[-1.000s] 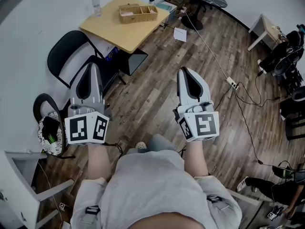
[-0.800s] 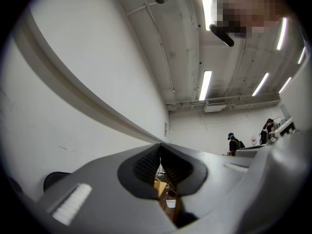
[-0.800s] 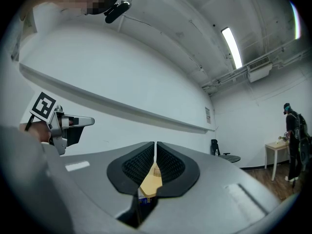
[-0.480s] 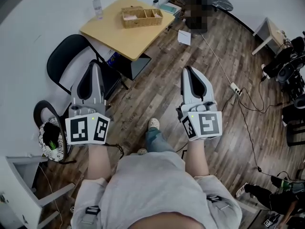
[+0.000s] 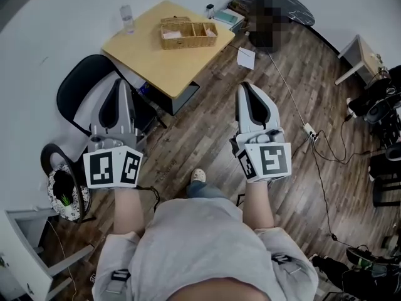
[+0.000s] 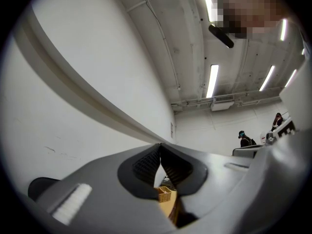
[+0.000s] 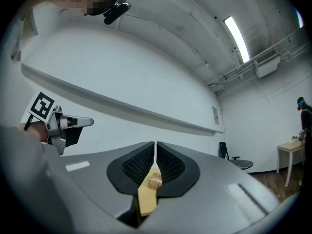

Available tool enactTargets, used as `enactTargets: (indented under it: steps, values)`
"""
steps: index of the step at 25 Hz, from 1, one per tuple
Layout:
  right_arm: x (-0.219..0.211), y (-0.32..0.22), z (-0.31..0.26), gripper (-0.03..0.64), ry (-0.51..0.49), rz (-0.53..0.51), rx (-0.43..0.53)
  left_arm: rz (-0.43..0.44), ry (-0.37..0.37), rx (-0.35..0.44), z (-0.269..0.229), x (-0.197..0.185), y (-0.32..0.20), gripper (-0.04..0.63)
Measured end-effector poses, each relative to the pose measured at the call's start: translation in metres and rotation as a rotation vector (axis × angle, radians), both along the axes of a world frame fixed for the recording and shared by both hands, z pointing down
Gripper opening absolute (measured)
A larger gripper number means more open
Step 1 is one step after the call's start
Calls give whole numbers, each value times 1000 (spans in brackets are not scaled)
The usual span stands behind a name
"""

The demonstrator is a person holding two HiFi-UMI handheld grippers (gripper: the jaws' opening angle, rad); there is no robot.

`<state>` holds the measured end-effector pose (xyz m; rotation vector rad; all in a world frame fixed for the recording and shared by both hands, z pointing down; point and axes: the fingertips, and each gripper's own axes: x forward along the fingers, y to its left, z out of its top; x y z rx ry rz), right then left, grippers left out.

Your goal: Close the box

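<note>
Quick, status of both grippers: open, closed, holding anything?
Left gripper: closed, holding nothing.
Right gripper: closed, holding nothing.

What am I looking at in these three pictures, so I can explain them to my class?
A person stands holding two hand-held tools, the left gripper and the right gripper; no robot is involved. The top-down picture comes from a camera on the person's head. The other two come from cameras riding on each gripper, looking along its jaws. Both pairs of jaws are together and hold nothing. Ahead stands a wooden table carrying a wicker box with its compartments showing and a bottle.
</note>
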<state>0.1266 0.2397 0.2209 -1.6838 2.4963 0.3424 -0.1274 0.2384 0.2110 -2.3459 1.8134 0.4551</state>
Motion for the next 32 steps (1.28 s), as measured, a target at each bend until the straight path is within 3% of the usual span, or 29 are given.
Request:
enactTargets:
  steps: [15,22,32]
  values:
    - [21,-112,-2,17,8,-77,2,-42,15,13,-7,31,-101,58]
    - [32,-140,8,17,0,-101,-16,-46,27,18,-2,47,-121,58]
    - [30,-178,21,17,6,-93,-35,-51,25,10,8,41,-160,58]
